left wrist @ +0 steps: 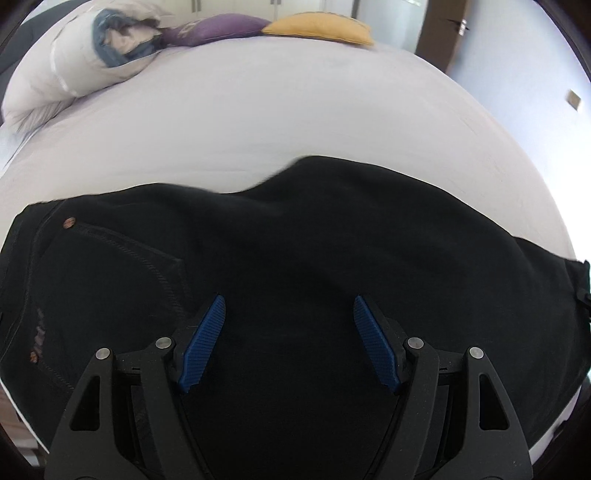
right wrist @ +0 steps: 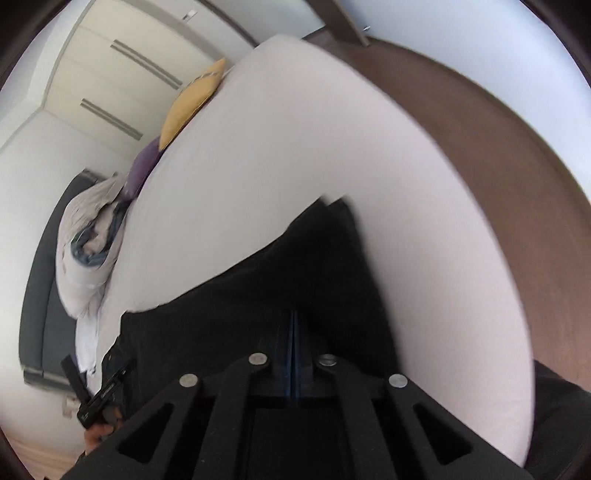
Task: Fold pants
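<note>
Left gripper [left wrist: 289, 314] spread wide above black pants [left wrist: 295, 236], right gripper [right wrist: 293, 332] fully closed, seemingly pinching no cloth

I find no text, label, brand, number or sign that I can read in either view. The purple cushion [left wrist: 218, 27] at the far edge of the bed [left wrist: 258, 110] carries a pale mark on its cover, but it is too small and blurred for me to tell whether it is lettering. The black pants [left wrist: 295, 240] show two coppery rivets and a faded patch near the pocket seam; none of it forms letters I can make out. A small dark device [right wrist: 101, 397] at the lower left of my right wrist view has light specks on its side, too blurred to read.
</note>
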Available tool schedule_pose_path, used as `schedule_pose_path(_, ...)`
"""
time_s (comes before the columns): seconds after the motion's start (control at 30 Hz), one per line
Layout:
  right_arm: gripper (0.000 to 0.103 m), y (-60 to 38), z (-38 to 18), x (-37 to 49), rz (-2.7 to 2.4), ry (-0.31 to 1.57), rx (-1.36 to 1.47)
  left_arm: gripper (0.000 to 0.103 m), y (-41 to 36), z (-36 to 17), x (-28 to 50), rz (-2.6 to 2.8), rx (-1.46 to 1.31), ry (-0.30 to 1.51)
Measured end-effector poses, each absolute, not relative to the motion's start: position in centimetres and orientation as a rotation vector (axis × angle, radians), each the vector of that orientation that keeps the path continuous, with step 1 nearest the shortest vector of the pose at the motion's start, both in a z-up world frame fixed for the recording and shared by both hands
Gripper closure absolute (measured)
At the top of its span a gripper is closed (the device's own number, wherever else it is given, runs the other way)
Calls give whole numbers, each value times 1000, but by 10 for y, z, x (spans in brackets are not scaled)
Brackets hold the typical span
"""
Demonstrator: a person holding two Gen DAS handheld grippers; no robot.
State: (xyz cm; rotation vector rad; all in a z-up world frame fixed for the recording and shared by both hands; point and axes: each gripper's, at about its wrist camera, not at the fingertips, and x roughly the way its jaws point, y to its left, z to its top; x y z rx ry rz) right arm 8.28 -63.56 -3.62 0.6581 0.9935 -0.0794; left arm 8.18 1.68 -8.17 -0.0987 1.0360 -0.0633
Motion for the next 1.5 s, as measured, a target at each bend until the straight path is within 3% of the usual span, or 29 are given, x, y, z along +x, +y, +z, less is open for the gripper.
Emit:
schedule_pose_path(0.03, 103, -641, -27, 82, -130, 985, 623, 32, 22, -81, 82, -55, -105, 1037)
schedule_pose_path(0.07, 89, -641, -15, 81, -159, 972, 593, 32, 27, -79, 82, -39, -104, 1034)
schedule_pose_path(0.13, 72, -626, 9, 88, -105, 941, 553, 32, 31, -74, 82, -34, -108, 1022)
schedule_pose_path(0.27, 56, -527, 30, 135, 284, 971, 511, 32, 37, -58, 81, -42, -127, 988)
schedule_pose_path(0.4, 54, -410, 17, 192, 636, 1049, 463, 32, 44, -53, 73, -30, -120, 969)
schedule_pose_path(0.63, 53, -291, -73, 268, 704, 1288, 404, 32, 102, -69, 63, 52, -115, 997)
schedule_pose_path(0.7, 63, -304, -88, 282, 613, 1300, 412, 32, 114, -71, 59, 62, -98, 991)
schedule_pose_path(0.73, 69, -320, -89, 288, 552, 1282, 438, 32, 118, -70, 57, 78, -88, 986)
schedule_pose_path(0.8, 67, -351, -75, 290, 439, 1214, 452, 32, 130, -67, 53, 86, -106, 972)
schedule_pose_path(0.9, 62, -371, -45, 295, 455, 1128, 381, 32, 140, -63, 56, 91, -134, 957)
schedule_pose_path(0.97, 54, -353, -32, 299, 552, 1139, 321, 32, 146, -60, 64, 91, -144, 937)
schedule_pose_path(1.03, 51, -324, -26, 301, 660, 1145, 240, 32, 147, -55, 70, 81, -144, 917)
schedule_pose_path(1.23, 51, -250, -72, 305, 771, 1327, 170, 32, 146, -72, 86, 93, -127, 981)
schedule_pose_path(1.3, 69, -257, -90, 312, 716, 1343, 215, 32, 147, -79, 81, 92, -128, 990)
schedule_pose_path(1.33, 90, -266, -92, 317, 678, 1337, 247, 31, 150, -81, 79, 92, -124, 988)
schedule_pose_path(1.37, 103, -274, -95, 322, 622, 1337, 273, 30, 153, -82, 79, 92, -124, 982)
schedule_pose_path(1.5, 103, -290, -90, 336, 469, 1289, 282, 31, 160, -86, 70, 102, -147, 967)
